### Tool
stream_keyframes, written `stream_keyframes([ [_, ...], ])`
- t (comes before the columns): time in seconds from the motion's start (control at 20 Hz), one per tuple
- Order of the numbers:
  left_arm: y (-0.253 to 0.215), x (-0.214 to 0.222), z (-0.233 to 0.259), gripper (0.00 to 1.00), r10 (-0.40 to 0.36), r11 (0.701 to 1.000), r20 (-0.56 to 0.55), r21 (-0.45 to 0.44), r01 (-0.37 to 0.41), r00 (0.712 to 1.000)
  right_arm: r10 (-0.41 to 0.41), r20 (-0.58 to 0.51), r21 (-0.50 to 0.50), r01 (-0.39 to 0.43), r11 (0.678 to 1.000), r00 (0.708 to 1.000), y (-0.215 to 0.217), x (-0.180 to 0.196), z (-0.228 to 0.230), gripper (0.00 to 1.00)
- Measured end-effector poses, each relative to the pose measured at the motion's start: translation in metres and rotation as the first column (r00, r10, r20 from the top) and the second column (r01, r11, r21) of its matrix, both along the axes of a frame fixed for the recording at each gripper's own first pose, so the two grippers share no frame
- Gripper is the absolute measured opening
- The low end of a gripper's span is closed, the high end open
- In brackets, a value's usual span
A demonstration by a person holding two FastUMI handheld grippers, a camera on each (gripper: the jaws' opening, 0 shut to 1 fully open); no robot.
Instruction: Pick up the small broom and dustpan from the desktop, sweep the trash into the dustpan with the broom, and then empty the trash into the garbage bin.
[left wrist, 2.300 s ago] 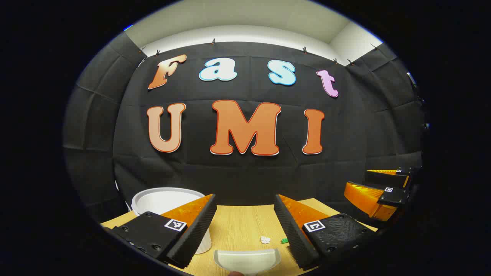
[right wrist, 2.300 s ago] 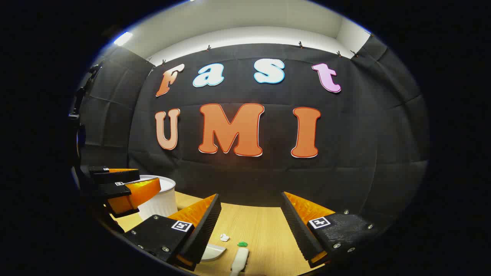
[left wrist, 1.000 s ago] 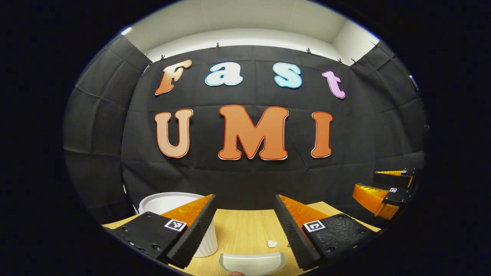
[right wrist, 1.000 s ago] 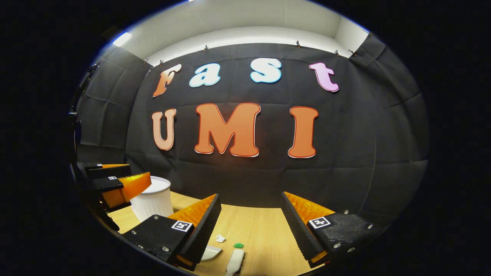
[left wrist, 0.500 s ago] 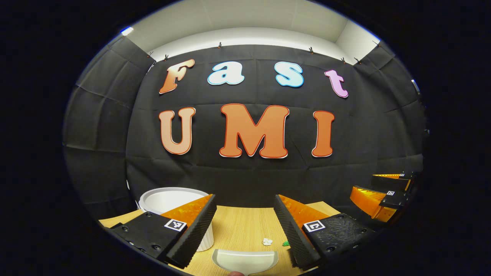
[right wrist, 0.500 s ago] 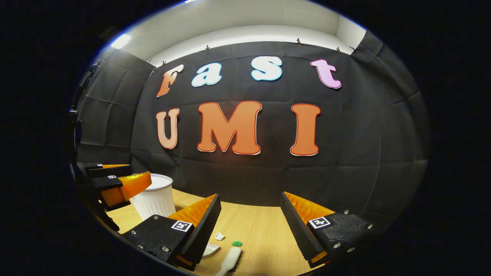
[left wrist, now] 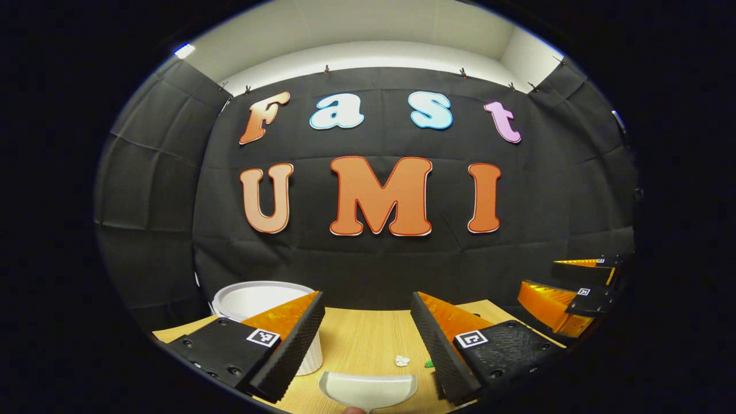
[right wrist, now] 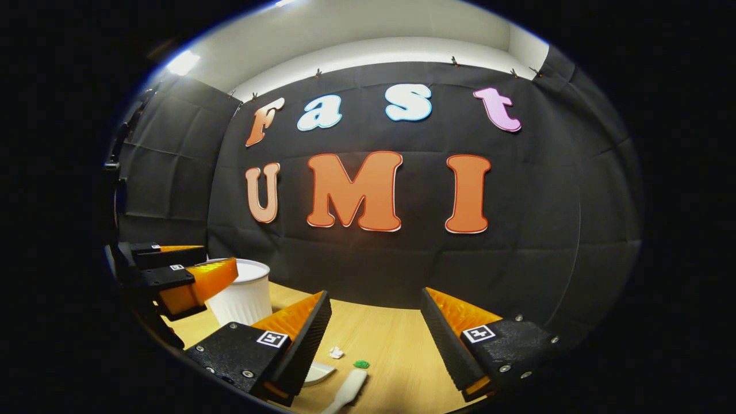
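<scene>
Low, side by side above the light wooden table [left wrist: 362, 339], facing the black cloth wall [right wrist: 402, 264]; shared: white ribbed plastic bin [left wrist: 253, 299].

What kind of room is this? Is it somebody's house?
Probably not a house. It looks like a small practice booth: black cloth wall all around, one wooden table, and on it a white bin, a dustpan and bits of trash.
</scene>
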State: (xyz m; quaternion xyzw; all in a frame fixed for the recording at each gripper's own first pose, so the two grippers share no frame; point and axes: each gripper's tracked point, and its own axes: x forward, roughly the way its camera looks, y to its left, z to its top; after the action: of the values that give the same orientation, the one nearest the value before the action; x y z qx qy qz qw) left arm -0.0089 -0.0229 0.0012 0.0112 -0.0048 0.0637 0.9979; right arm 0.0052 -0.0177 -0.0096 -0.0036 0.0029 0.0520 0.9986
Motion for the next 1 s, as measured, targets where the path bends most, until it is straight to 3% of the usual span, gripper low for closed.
stream_keyframes([
  [0.3, 0.005, 0.011, -0.075, 0.95, -0.053, 0.996, -0.21, -0.079, 0.037, 0.976, -0.014, -0.155, 0.0, 0.014, 1.0, 0.988, 0.013, 0.009, -0.056, 0.94],
  [0.4, 0.009, 0.011, -0.108, 0.95, -0.063, 0.992, -0.297, -0.119, 0.028, 0.953, -0.007, -0.238, 0.005, 0.009, 1.0, 0.971, 0.018, 0.009, -0.084, 0.94],
  [0.6, 0.012, -0.003, -0.176, 0.95, -0.104, 0.98, -0.485, -0.199, 0.006, 0.868, 0.013, -0.426, 0.003, -0.013, 1.0, 0.905, 0.031, 0.005, -0.148, 0.94],
  [0.75, 0.01, -0.026, -0.232, 0.96, -0.11, 0.977, -0.644, -0.208, -0.035, 0.757, 0.01, -0.589, -0.008, -0.019, 1.0, 0.808, 0.036, -0.004, -0.203, 0.95],
  [0.9, 0.006, -0.058, -0.269, 0.96, -0.145, 0.969, -0.807, -0.233, -0.083, 0.572, 0.009, -0.751, -0.016, -0.031, 0.999, 0.66, 0.042, -0.031, -0.263, 0.95],
  [1.0, 0.003, -0.068, -0.278, 0.98, -0.171, 0.959, -0.855, -0.258, -0.115, 0.489, 0.015, -0.815, -0.005, -0.033, 0.999, 0.579, 0.05, -0.04, -0.29, 0.95],
])
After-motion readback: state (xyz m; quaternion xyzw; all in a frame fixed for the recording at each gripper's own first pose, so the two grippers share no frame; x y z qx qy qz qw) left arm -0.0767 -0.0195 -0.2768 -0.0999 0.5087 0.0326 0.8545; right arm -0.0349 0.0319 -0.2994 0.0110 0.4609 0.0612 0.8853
